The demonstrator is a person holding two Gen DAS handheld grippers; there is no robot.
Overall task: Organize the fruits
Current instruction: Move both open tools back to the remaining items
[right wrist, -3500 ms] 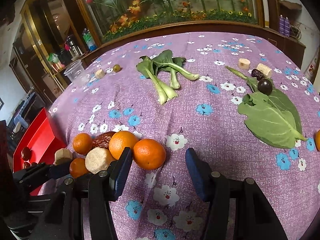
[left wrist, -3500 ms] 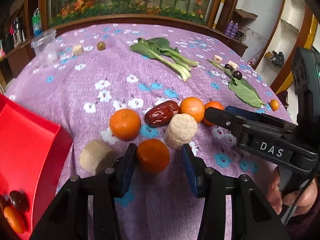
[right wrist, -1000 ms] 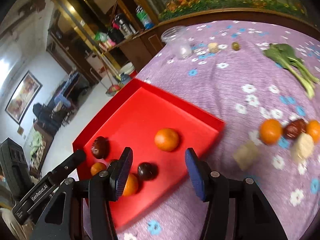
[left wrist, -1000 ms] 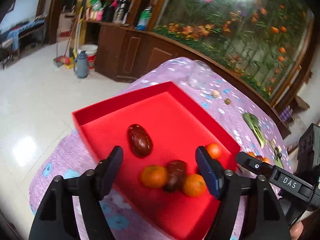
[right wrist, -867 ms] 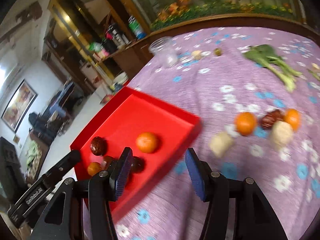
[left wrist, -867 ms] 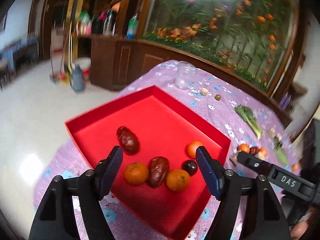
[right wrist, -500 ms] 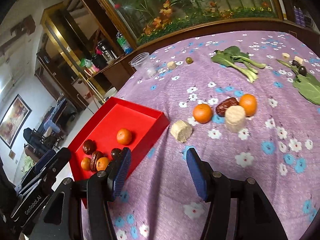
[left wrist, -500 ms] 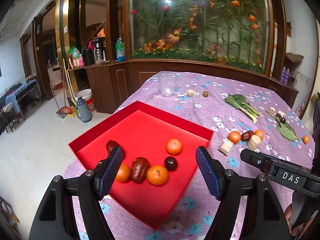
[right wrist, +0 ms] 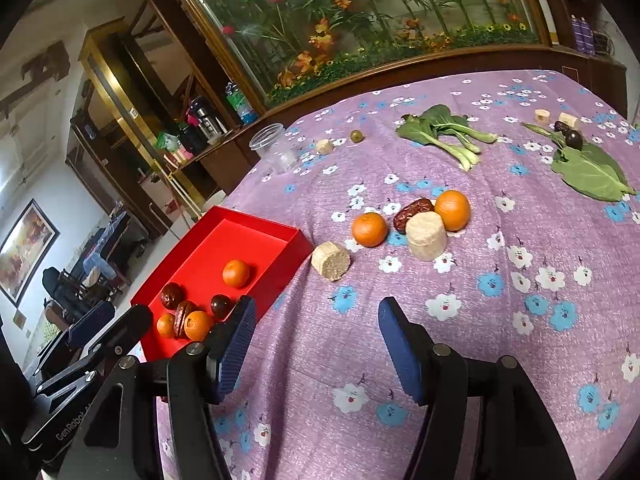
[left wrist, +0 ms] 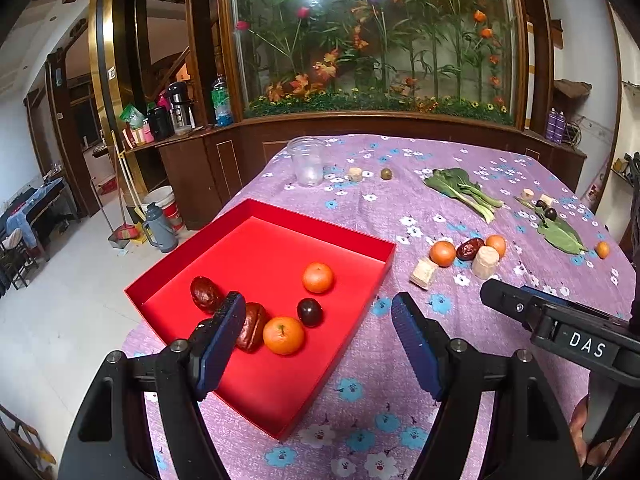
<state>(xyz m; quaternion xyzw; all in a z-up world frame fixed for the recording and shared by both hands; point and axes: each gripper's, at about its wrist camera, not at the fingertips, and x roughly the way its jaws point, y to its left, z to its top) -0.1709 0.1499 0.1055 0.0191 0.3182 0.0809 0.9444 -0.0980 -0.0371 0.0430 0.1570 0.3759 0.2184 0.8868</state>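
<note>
A red tray (left wrist: 348,236) sits on a purple tablecloth (right wrist: 500,320), apparently printed with blue-and-white flowers.

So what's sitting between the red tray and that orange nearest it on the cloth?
A pale cut chunk lies on its side between the red tray and that orange, plain in the right wrist view.

Both wrist cameras look steeply down across the table from its near edge. Each shares the red tray (left wrist: 256,248) (right wrist: 240,240), at nine o'clock in the right view.
</note>
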